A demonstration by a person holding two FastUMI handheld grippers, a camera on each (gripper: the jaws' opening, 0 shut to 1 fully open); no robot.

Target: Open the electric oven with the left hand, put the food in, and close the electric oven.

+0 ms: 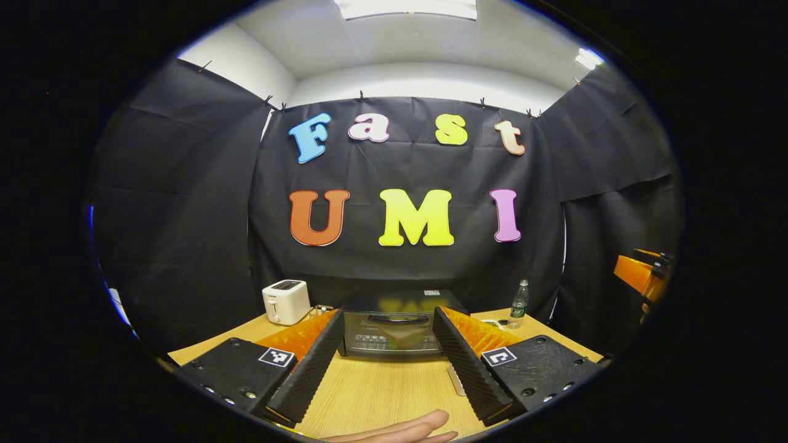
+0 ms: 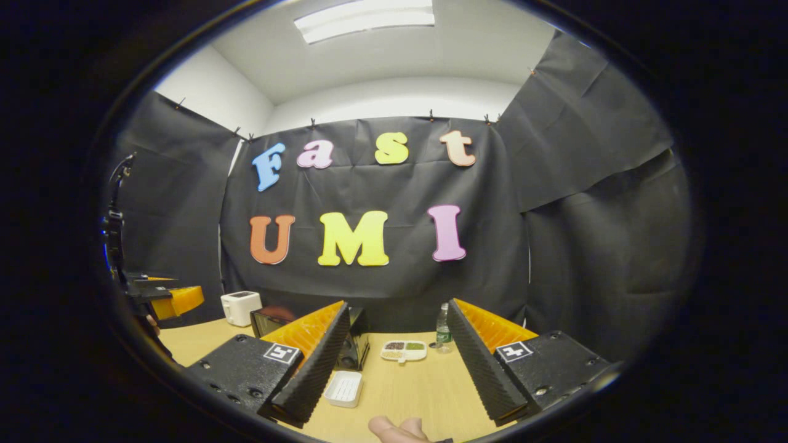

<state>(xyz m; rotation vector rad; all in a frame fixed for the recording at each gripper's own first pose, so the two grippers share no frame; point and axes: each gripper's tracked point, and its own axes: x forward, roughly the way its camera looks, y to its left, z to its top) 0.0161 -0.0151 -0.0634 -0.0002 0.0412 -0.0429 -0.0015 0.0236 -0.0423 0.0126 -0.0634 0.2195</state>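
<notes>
In the left gripper view we start at the far left of the wooden table [image 1: 381, 394], where a white toaster [image 1: 285, 301] stands against the black cloth wall. Just right of it, far along the table and framed between our fingers, sits the electric oven [image 1: 394, 326], its glass door shut and its handle across the top of the door. The left gripper [image 1: 386, 369] hangs above the table with its jaws spread wide and nothing between them (a fingertip of the holding hand [image 1: 400, 431] peeks in at the near edge). Farther right a clear water bottle [image 1: 519, 303] stands near the table's far right corner, and the other gripper shows at the right rim. In the right gripper view we again go from the left: the other gripper [image 2: 166, 298] at the left rim, the toaster [image 2: 240, 307] beyond it, then the oven [image 2: 308, 335], partly hidden behind our left finger. A white tray [image 2: 345, 389] lies on the table near that finger, and past it, between the fingers, a divided dish of food [image 2: 403, 350] rests just left of the bottle [image 2: 442, 327]. The right gripper [image 2: 394, 375] is likewise wide apart and holds nothing.
</notes>
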